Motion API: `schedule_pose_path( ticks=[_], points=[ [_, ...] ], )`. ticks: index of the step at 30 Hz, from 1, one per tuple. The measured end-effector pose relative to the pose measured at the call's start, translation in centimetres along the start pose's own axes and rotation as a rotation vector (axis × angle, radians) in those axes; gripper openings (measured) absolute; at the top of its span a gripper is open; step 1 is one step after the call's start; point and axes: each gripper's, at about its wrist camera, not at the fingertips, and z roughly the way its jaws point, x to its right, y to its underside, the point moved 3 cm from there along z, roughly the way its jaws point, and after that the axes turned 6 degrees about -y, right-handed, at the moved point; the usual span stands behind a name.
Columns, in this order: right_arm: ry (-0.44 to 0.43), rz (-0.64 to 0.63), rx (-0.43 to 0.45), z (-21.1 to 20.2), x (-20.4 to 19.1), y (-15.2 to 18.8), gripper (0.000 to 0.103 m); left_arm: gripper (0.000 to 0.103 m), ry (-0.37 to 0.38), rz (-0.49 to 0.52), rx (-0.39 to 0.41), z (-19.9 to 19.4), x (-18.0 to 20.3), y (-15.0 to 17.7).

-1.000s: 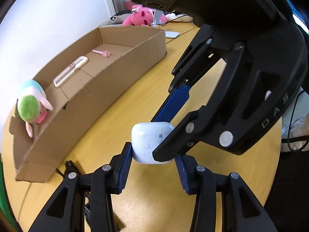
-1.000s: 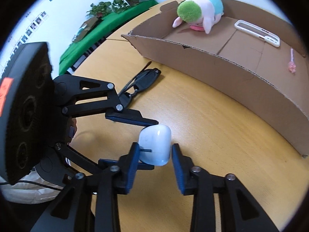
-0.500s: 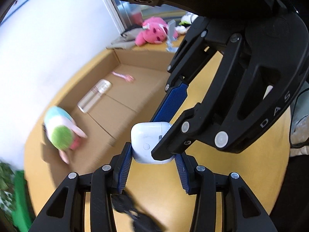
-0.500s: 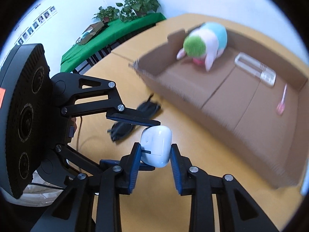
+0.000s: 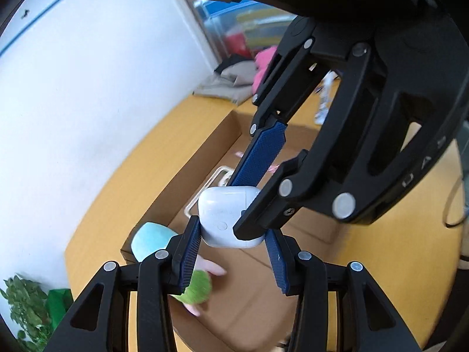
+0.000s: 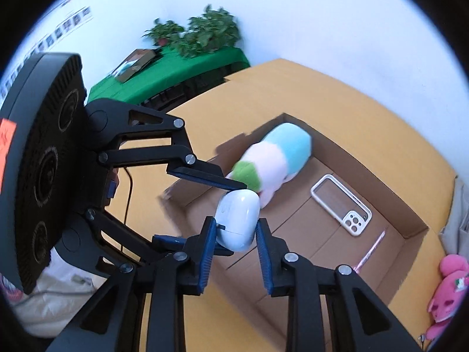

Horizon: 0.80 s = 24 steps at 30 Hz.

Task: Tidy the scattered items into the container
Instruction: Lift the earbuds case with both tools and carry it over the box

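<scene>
A white earbud case point(image 5: 225, 215) point(image 6: 238, 220) is gripped by both grippers at once. My left gripper point(image 5: 233, 242) is shut on its sides, and my right gripper point(image 6: 236, 236) is shut on it from the opposite direction. The case is held in the air above the open cardboard box point(image 6: 410, 228) point(image 5: 193, 173). Inside the box lie a plush toy in green, pink and blue point(image 6: 272, 161) point(image 5: 149, 240), a white phone case point(image 6: 341, 208) and a thin pink stick point(image 6: 370, 250).
The box sits on a yellow wooden table point(image 6: 366, 102). A pink plush point(image 6: 445, 290) lies at the table's right end. A green-covered table with potted plants point(image 6: 187, 58) stands by the white wall. A black cable point(image 6: 129, 193) runs behind the left gripper.
Both grippers have lifted the earbud case together off the table and carried it over the box. The sunglasses have dropped out of view.
</scene>
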Motion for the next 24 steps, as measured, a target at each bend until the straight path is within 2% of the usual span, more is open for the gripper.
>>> schedule_pose_path(
  ticks=[4,10,18,24],
  points=[
    [-0.002,0.072,-0.045,3.8,4.0,-0.1,0.025,0.047,0.023,0.024,-0.089,5.4,-0.3,0.2],
    [-0.026,0.159,-0.08,7.5,8.4,1.1,0.025,0.047,0.094,-0.008,-0.156,11.3,-1.0,0.5],
    [-0.04,0.253,-0.117,11.1,13.4,2.2,0.023,0.047,0.171,-0.056,-0.236,17.5,-0.8,0.4],
    [-0.09,0.34,-0.13,14.2,16.2,3.8,0.022,0.047,0.214,-0.08,-0.316,21.0,0.6,1.4]
  ],
)
